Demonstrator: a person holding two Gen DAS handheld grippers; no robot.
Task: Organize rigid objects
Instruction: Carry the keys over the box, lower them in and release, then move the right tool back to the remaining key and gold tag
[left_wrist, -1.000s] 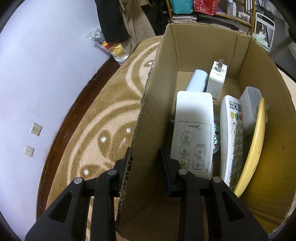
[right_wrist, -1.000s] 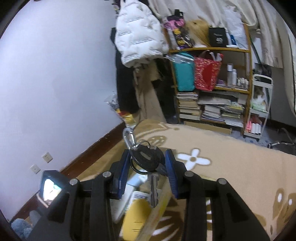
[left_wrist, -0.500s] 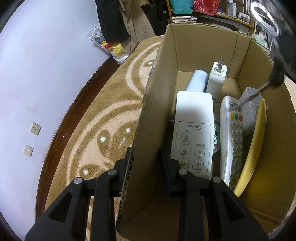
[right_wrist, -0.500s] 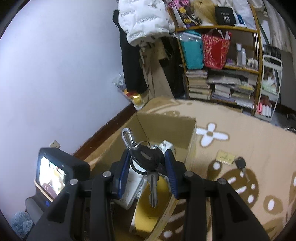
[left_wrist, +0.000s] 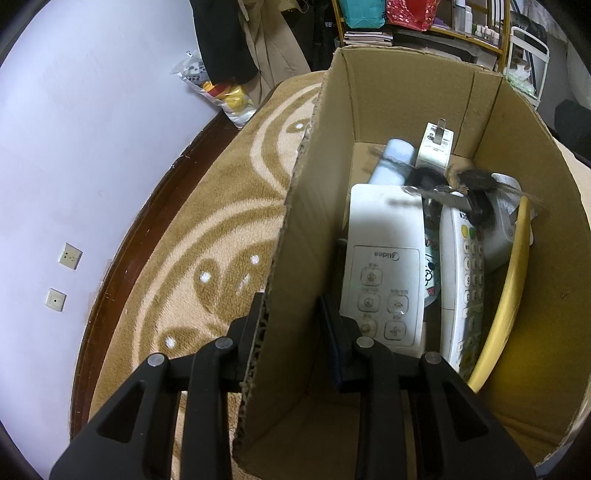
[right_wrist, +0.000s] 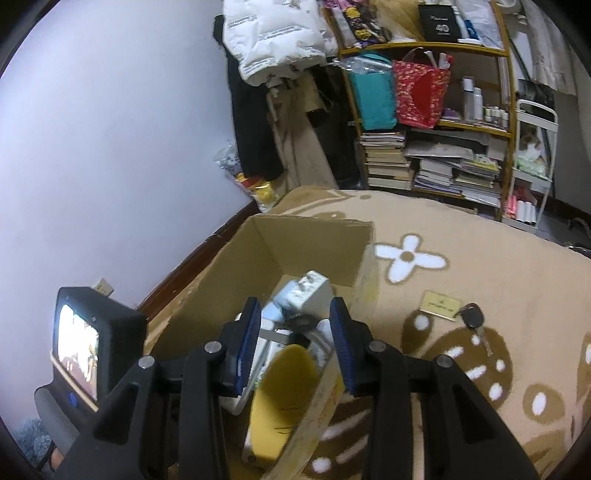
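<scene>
An open cardboard box (left_wrist: 406, 96) stands on the carpet. It holds a white Midea remote (left_wrist: 384, 258), a second remote with coloured buttons (left_wrist: 461, 280), a yellow plate (left_wrist: 506, 295) on edge, a white charger (left_wrist: 436, 144) and a pale blue tube (left_wrist: 391, 162). A blurred bunch of keys (left_wrist: 461, 192) is in the air just above the remotes. My left gripper (left_wrist: 291, 314) straddles the box's left wall; its outer finger touches the wall and a gap shows at the inner one. Above the box (right_wrist: 303, 251) my right gripper (right_wrist: 293, 314) is open and empty, with the keys (right_wrist: 301, 323) below it.
On the carpet right of the box lie a black car key (right_wrist: 472, 317) and a gold tag (right_wrist: 441, 304). A crowded bookshelf (right_wrist: 436, 166) and hanging coats stand at the back. The white wall and dark skirting run close along the box's left side.
My right gripper moved over the box and let go of the keys, which now drop into it. The left gripper and the box have not moved.
</scene>
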